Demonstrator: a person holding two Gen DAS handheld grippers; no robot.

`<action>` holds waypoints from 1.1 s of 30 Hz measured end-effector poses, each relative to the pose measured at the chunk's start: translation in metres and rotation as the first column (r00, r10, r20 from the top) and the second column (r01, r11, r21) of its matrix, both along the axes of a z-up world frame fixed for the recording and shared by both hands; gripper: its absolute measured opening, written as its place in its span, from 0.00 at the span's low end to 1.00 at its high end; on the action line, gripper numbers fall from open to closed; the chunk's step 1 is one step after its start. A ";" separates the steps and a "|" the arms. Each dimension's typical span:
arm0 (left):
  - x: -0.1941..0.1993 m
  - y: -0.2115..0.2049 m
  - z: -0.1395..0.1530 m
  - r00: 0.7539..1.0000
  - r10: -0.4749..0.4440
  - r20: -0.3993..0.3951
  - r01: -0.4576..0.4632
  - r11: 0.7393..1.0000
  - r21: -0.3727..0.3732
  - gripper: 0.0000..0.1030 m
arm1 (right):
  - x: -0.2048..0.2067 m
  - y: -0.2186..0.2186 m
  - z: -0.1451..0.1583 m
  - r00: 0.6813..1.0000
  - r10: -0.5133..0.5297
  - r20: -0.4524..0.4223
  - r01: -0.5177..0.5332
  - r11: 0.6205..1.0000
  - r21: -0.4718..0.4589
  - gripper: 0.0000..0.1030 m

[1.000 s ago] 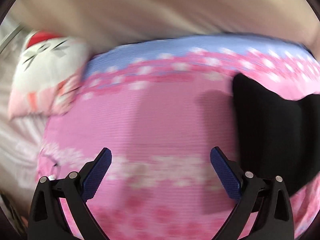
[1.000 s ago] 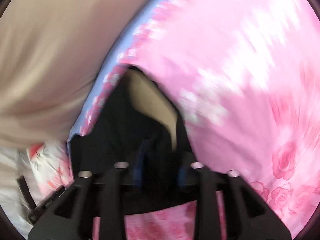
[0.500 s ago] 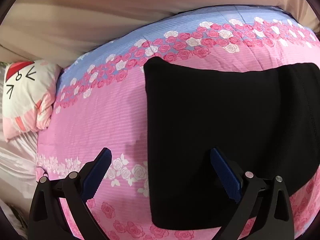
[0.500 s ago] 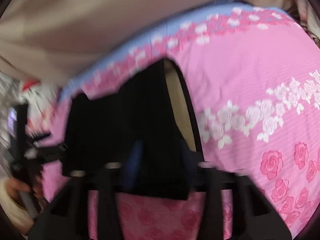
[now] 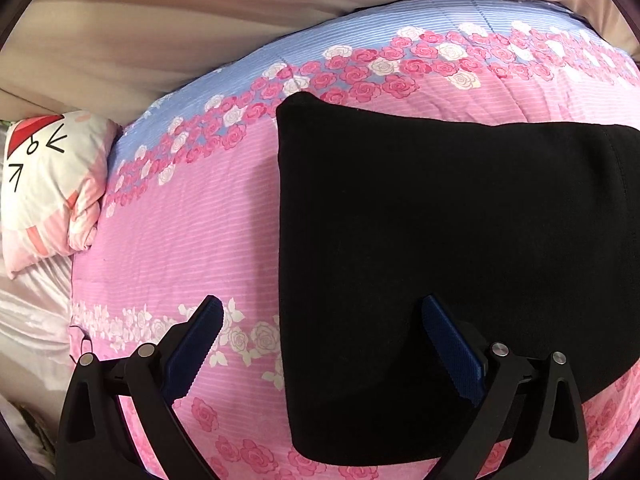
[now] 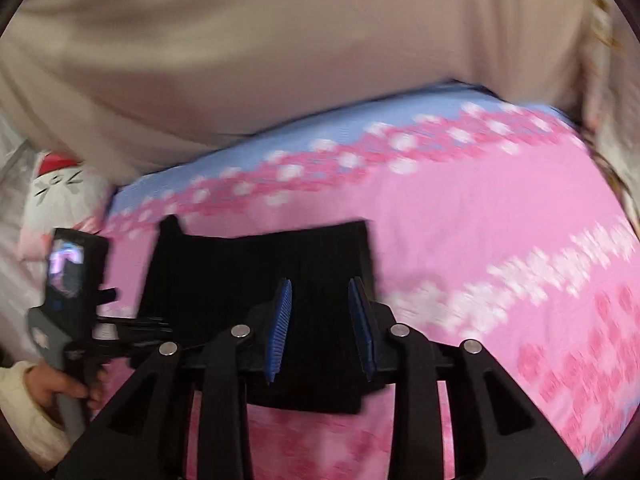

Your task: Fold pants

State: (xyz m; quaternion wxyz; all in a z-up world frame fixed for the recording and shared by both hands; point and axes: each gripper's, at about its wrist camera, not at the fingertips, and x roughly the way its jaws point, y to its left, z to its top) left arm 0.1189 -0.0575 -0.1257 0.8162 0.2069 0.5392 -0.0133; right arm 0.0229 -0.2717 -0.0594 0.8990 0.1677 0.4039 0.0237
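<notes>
Black pants (image 5: 460,248) are laid folded flat on the pink bed (image 5: 192,232), so both the left gripper (image 5: 320,344) and right gripper (image 6: 320,328) are held spread and empty above them.

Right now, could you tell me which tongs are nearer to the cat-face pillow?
Left. The left tongs hover open over the pants' left edge, on the cat-face pillow's side; the right tongs sit open farther right over the pants.
</notes>
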 end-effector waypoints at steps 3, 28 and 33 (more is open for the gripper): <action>-0.001 0.003 0.001 1.000 0.006 -0.007 -0.007 1.000 -0.012 0.95 | 0.025 0.043 -0.021 0.984 0.170 -0.054 -0.173 0.983 -0.056 0.28; -0.014 0.060 0.011 0.994 0.104 -0.019 -0.105 0.992 -0.070 0.95 | 0.071 0.061 0.006 0.951 0.290 -0.102 -0.292 0.956 0.002 0.26; -0.020 0.104 0.002 0.976 0.212 -0.049 -0.213 0.976 -0.036 0.95 | 0.152 0.180 -0.038 0.852 0.494 -0.174 -0.505 0.862 -0.028 0.26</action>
